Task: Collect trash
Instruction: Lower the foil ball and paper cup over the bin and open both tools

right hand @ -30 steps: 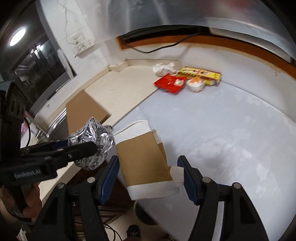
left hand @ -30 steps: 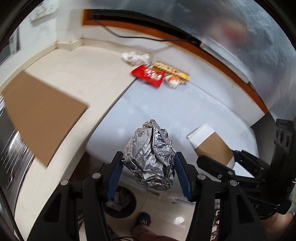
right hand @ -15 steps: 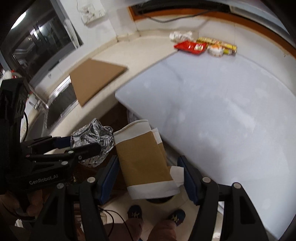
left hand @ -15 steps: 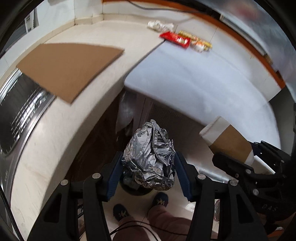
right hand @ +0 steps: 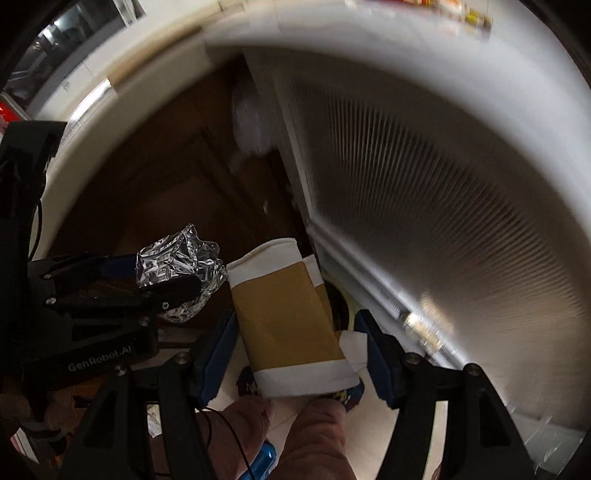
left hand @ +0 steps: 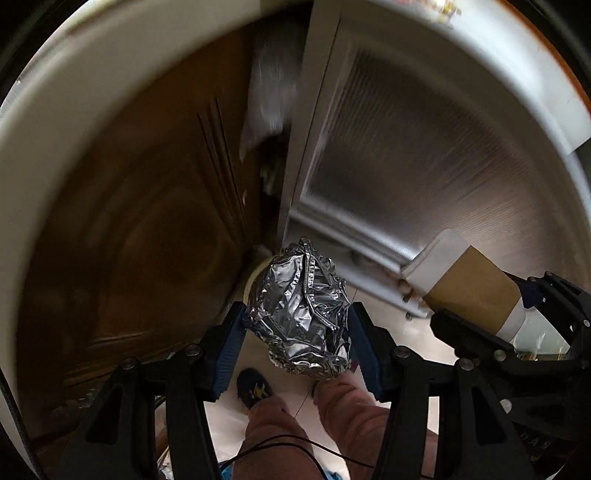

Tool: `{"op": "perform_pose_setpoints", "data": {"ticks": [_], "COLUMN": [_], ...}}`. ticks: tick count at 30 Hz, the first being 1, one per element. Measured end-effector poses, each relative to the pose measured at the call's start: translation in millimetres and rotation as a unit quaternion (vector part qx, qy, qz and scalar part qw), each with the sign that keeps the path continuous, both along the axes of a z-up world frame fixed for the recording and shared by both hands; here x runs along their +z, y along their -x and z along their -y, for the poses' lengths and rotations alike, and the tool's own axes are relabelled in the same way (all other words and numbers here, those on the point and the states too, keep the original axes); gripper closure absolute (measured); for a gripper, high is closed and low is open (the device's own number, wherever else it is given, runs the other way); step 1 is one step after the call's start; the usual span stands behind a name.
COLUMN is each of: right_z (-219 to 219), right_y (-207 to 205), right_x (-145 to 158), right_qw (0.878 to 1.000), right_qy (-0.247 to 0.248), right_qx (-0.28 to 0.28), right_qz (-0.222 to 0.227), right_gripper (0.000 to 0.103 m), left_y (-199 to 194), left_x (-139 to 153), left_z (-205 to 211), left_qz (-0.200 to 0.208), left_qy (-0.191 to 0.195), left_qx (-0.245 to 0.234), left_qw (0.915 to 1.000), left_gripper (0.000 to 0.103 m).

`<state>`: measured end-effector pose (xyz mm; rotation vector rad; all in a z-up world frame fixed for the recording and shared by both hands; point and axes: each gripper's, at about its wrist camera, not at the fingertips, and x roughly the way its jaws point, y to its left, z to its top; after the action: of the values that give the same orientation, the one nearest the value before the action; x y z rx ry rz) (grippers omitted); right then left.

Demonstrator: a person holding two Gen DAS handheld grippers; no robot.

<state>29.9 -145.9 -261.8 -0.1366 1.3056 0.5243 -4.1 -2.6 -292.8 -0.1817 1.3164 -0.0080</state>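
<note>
My left gripper (left hand: 297, 334) is shut on a crumpled ball of silver foil (left hand: 301, 310), held below the counter edge, above the floor. My right gripper (right hand: 297, 345) is shut on a flattened paper cup with a brown sleeve (right hand: 288, 317). The foil ball also shows in the right wrist view (right hand: 183, 264), just left of the cup. The cup shows in the left wrist view (left hand: 469, 288) at the right. A round bin rim (left hand: 255, 278) peeks out behind the foil; dark bin contents (right hand: 341, 306) show behind the cup.
The white counter edge (left hand: 74, 74) arcs overhead. A brown cabinet door (left hand: 147, 221) stands left and a ribbed grey cabinet door (left hand: 406, 166) right. The person's legs and shoes (left hand: 255, 387) are on the pale floor below. Remaining wrappers (right hand: 443, 7) lie far up on the counter.
Both grippers have dropped from above the counter to below its edge, in front of the cabinets, still holding the foil ball and the cup. The view now faces down toward the floor.
</note>
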Motion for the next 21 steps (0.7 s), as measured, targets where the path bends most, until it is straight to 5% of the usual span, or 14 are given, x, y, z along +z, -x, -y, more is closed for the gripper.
{"op": "perform_pose_setpoints", "data": {"ticks": [11,21], "right_z": [-1,5], "right_y": [-1,-20], "right_x": [-117,-213], "right_qw": [0.997,0.988], "right_qy": [0.022,-0.014], "right_qx": [-0.052,-0.118], "right_qz": [-0.046,-0.100], "right_gripper": [0.038,0.036], "left_y": [-8,-23], "left_x": [-102,-176], "left_z": [5,-7], "left_qz": [-0.027,-0.020], "left_qy": [-0.003,0.025], "left_qx": [-0.017,-0.022], "left_qw": [0.9995,0.9992], "left_gripper": [0.048,0.048]}}
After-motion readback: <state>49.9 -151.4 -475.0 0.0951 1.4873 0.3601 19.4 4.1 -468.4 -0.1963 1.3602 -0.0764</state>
